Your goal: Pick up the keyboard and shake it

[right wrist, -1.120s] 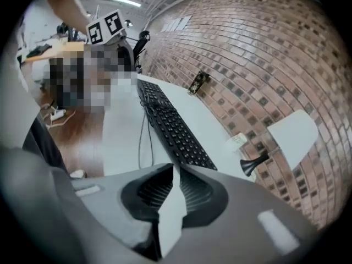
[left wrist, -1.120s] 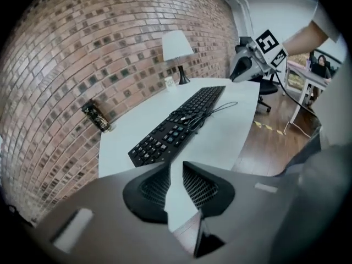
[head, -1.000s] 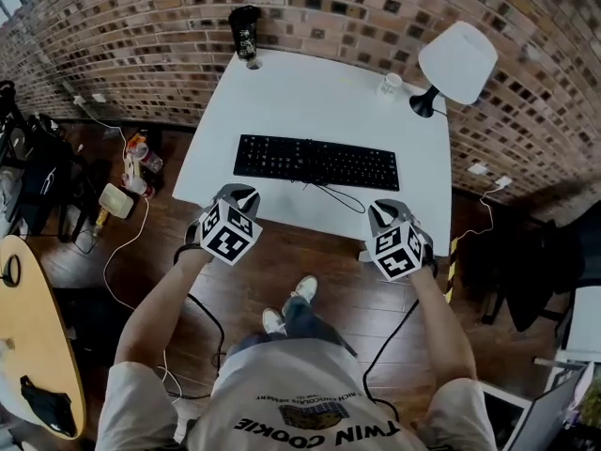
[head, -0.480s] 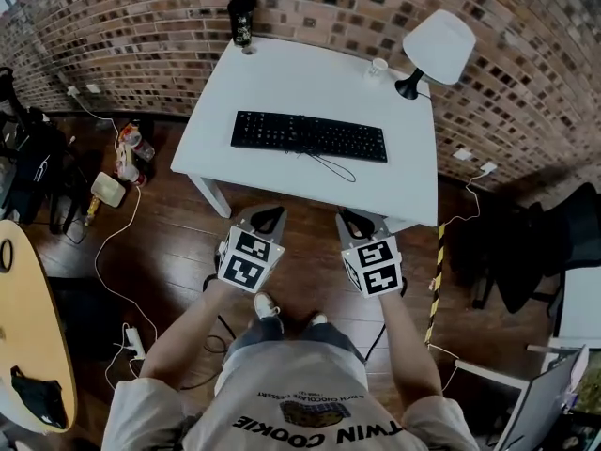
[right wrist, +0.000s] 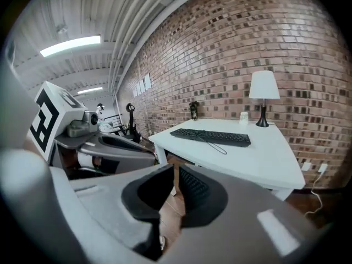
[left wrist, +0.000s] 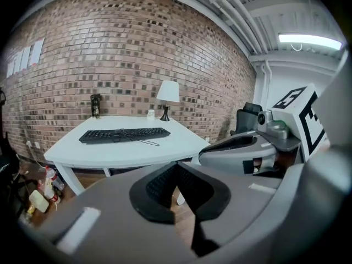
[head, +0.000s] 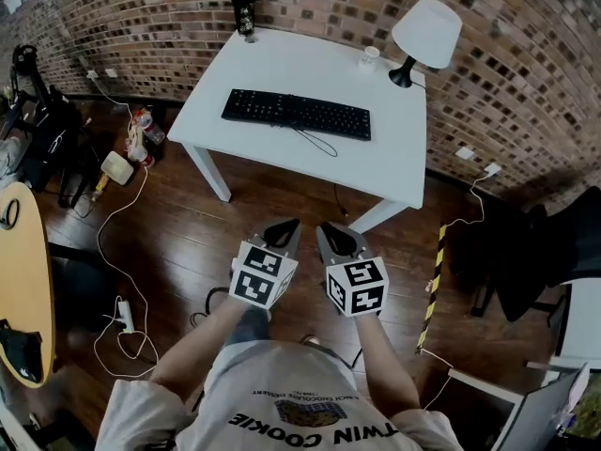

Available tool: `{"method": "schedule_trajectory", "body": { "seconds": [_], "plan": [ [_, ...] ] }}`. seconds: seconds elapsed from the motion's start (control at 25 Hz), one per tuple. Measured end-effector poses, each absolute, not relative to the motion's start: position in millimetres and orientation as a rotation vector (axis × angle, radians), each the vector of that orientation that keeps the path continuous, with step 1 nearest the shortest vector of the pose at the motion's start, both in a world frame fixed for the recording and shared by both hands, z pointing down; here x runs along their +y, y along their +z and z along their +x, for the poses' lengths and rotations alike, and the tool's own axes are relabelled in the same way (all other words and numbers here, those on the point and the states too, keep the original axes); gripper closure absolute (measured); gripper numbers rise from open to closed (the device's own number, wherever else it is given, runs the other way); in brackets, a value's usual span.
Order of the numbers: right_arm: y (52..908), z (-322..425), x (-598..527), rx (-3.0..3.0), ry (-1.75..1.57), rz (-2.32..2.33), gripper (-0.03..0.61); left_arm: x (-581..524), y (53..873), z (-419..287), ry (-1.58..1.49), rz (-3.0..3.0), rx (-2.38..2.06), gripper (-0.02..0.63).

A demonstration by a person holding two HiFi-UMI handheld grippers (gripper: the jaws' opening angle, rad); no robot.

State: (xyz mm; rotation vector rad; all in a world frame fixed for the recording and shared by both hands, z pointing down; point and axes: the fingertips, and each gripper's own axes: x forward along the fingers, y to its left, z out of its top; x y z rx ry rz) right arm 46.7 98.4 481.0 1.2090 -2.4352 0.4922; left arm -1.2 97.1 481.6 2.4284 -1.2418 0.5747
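Observation:
A black keyboard [head: 296, 114] lies flat on the white table [head: 310, 165], its thin cable curling toward the front edge. It also shows in the left gripper view [left wrist: 124, 135] and the right gripper view [right wrist: 210, 137]. Both grippers hang side by side over the wooden floor, well short of the table. My left gripper [head: 286, 225] [left wrist: 176, 166] is shut on nothing. My right gripper [head: 329, 228] [right wrist: 176, 169] is closing; a narrow slit remains between its jaws, with nothing in it.
A white lamp [head: 424, 34], a small white cup [head: 368, 57] and a dark bottle [head: 246, 12] stand along the table's back edge by the brick wall. A round wooden table [head: 19, 280] is at left, a black chair [head: 554, 252] at right. Cables and a power strip [head: 123, 315] lie on the floor.
The person has stepped back from the table. Both grippers have drawn away from the table's front edge and come close together over the floor. The keyboard has not moved.

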Motion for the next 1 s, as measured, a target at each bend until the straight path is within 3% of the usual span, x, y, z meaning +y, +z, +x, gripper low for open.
{"method": "schedule_trajectory", "body": {
  "seconds": [0.4,1.0],
  "plan": [
    [459.4,118.8,189.7,-2.542,0.492,1.171,0.577,186.2,457.4,91.3,0.449,2.344,-1.391,0.606],
    [423.9,122.3,281.4,-2.606,0.488,1.115,0.578,291.9,426.9,88.0,0.387,2.219,-1.562,0.606]
  ]
}}
